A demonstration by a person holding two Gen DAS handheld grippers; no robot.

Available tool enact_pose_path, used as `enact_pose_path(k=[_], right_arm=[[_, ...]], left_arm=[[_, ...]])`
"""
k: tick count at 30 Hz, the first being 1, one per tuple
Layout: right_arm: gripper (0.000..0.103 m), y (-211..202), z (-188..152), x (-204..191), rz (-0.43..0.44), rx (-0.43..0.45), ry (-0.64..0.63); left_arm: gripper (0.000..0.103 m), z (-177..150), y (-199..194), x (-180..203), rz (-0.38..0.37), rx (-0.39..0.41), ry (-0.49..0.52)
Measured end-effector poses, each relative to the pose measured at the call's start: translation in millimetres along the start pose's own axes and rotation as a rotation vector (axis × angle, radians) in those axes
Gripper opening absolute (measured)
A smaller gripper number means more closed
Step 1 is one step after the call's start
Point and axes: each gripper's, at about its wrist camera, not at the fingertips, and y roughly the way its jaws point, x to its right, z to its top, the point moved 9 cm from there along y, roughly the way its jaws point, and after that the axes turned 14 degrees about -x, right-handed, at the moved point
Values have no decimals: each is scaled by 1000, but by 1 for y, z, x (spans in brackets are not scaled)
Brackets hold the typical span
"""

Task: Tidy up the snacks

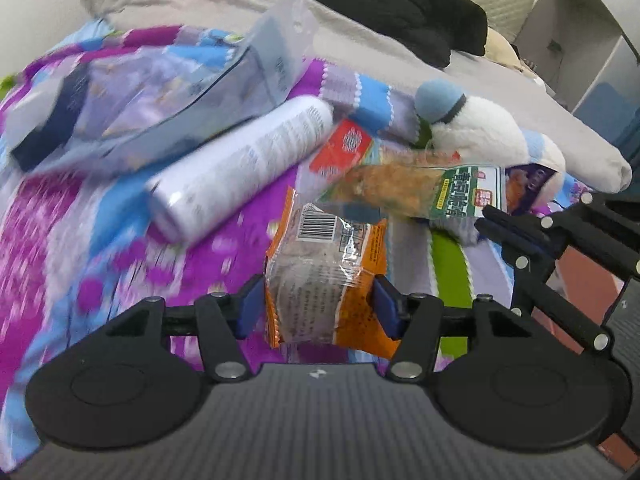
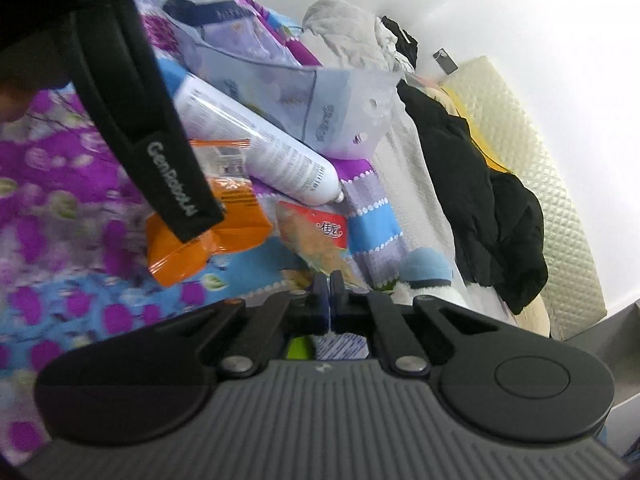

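Observation:
My left gripper is shut on an orange snack packet with a barcode, held just above the flowered bedspread; the packet also shows in the right wrist view. My right gripper is shut on the end of a long clear snack bag with a red and green label, which lies across the bed in the left wrist view. The right gripper shows at the right of the left wrist view.
A white spray can and a pale blue pouch lie on the bedspread behind the snacks. A white plush toy with a blue cap, a grey blanket and black clothing lie further back.

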Motion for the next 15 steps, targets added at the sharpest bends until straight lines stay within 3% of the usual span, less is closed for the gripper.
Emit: enact_pose_path(k=[9, 15], right_arm=[[3, -71, -21, -26, 16, -22, 47], [3, -108, -44, -57, 61, -56, 111]], left_arm=[[63, -59, -52, 2, 10, -4, 1], [63, -112, -58, 4, 4, -42, -17]])
